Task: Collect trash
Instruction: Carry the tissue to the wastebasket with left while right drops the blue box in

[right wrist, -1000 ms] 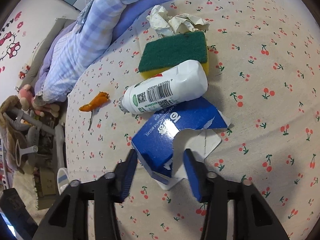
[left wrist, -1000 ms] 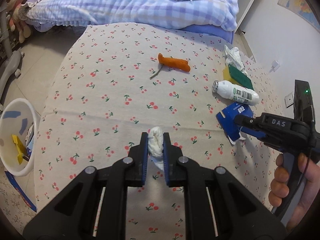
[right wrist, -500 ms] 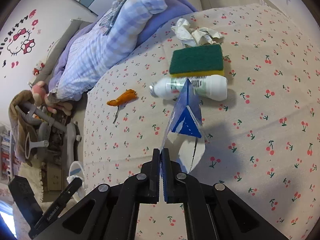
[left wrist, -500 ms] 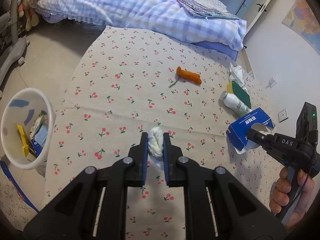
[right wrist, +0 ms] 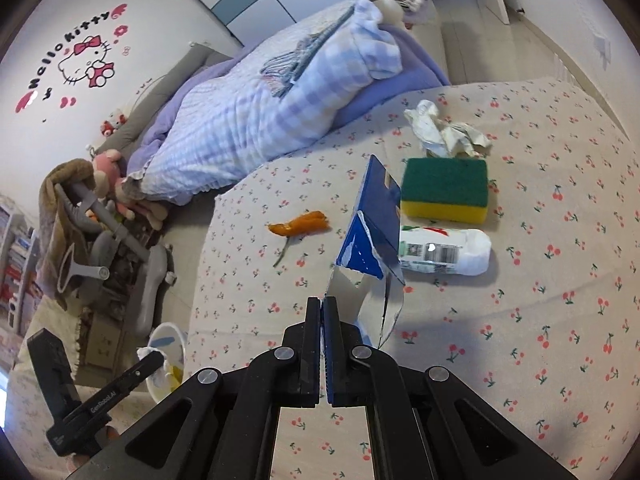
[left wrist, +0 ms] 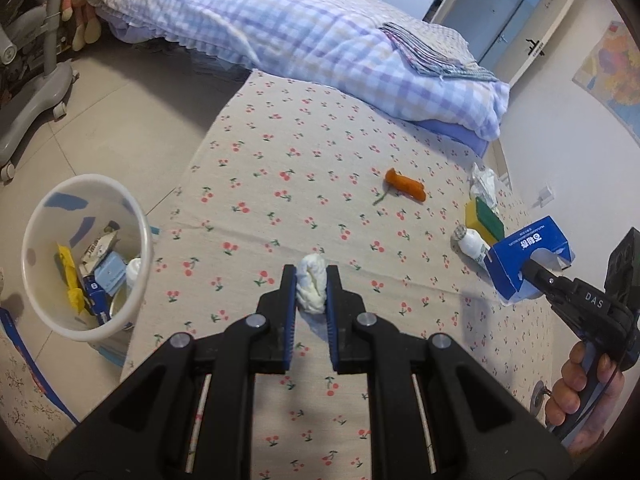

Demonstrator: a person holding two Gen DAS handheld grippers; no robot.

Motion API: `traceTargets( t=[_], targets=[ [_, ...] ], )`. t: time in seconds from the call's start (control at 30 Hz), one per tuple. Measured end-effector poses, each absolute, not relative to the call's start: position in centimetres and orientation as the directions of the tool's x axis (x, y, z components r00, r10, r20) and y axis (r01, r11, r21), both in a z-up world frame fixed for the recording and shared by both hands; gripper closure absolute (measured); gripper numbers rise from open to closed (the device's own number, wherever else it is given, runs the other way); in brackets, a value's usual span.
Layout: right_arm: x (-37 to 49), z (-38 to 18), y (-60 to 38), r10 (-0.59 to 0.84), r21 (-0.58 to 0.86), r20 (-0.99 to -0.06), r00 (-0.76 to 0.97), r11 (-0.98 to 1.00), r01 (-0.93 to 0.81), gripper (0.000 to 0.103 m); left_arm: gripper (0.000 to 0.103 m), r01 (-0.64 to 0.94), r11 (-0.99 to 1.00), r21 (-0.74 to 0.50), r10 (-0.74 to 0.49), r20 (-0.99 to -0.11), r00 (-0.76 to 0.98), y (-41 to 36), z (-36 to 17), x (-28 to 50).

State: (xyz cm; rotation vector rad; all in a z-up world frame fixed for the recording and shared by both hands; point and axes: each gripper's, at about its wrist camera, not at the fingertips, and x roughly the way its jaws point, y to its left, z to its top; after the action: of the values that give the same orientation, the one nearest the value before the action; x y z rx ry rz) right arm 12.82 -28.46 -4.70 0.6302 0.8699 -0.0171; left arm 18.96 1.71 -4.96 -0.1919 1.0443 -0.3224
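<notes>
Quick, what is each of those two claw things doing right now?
Left gripper: shut on a white tissue wad.
Right gripper: shut on a torn blue carton.

Cherry-print tablecloth (left wrist: 280,152), blue carton (left wrist: 524,256), orange carrot (left wrist: 404,185), green-yellow sponge (right wrist: 445,191)

There are two tongs, the left tongs (left wrist: 311,284) and the right tongs (right wrist: 322,308). I count one white tissue wad (left wrist: 310,288), one torn blue box (right wrist: 370,232), one white bottle (right wrist: 444,251), one sponge (right wrist: 445,190), one crumpled paper (right wrist: 446,130) and one orange piece with a stem (right wrist: 298,226). There is one white bin (left wrist: 30,240), and one table (left wrist: 280,184).
</notes>
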Motion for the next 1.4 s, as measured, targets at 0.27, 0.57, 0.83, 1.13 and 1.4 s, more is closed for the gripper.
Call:
traceTargets(
  t=[0.27, 0.57, 0.83, 1.13, 1.4],
  targets=[
    [13.6, -3.7, -24.7, 0.268, 0.475, -0.690, 0.672, 0.869, 0.141, 0.101, 0.088, 0.087, 0.933, -0.348, -0.345, -0.804, 0.483, 6.3, -4.7, 19.7],
    [15.0, -4.1, -18.2, 0.357, 0.465, -0.693, 0.626, 0.885, 0.009, 0.101, 0.088, -0.044, 0.902, -0.429, -0.352, -0.791, 0.500, 14.9, -4.6, 20.6],
    [17.2, -4.4, -9.7, 0.479, 0.494, -0.683, 0.552, 0.859, -0.134, 0.101, 0.088, -0.185, 0.863, -0.470, -0.334, -0.807, 0.487, 22.0, -6.7, 21.3],
    [21.3, -6.1, 0.9, 0.556, 0.500, -0.699, 0.450, 0.830, -0.248, 0.101, 0.088, -0.244, 0.838, -0.489, -0.343, -0.818, 0.462, 24.0, -8.3, 22.0],
    [23.4, -7.5, 6.3, 0.563, 0.484, -0.719, 0.408, 0.827, -0.287, 0.101, 0.066, -0.280, 0.806, -0.522, -0.359, -0.806, 0.470, 25.4, -8.7, 22.5]
  ],
)
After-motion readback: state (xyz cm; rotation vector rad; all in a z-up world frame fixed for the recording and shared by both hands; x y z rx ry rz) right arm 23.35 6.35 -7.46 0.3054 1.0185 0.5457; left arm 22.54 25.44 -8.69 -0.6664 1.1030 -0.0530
